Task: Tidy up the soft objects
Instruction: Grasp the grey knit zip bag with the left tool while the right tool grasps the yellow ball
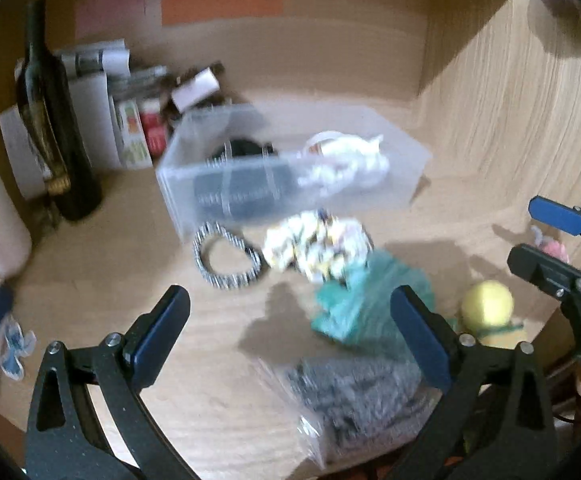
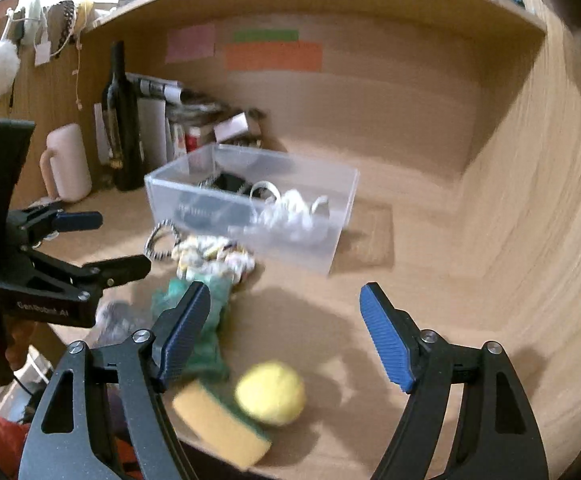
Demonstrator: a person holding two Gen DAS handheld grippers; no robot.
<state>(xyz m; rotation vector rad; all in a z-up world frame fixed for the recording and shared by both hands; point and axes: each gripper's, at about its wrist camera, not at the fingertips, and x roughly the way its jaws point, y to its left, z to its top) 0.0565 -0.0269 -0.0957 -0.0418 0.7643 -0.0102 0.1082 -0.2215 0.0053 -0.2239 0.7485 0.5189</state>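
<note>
A clear plastic bin (image 1: 194,168) (image 2: 322,252) stands on the wooden desk and holds a dark item and a white crumpled soft thing (image 1: 346,164) (image 2: 290,216). In front of it lie a black-and-white scrunchie (image 1: 226,260), a patterned white cloth bundle (image 1: 314,248) (image 2: 214,254), a teal cloth (image 1: 354,308) (image 2: 206,344), a grey fuzzy item in a clear bag (image 1: 362,396), a yellow ball (image 1: 486,304) (image 2: 270,392) and a yellow-green sponge (image 2: 218,424). My left gripper (image 1: 290,336) is open and empty above the desk. My right gripper (image 2: 286,336) is open and empty above the ball.
A dark bottle (image 1: 50,120) (image 2: 120,120), a pale mug (image 2: 68,164), papers and small boxes (image 1: 130,120) stand at the back left. Coloured sticky notes (image 2: 270,56) are on the back wall. A wooden side wall (image 2: 530,200) rises on the right.
</note>
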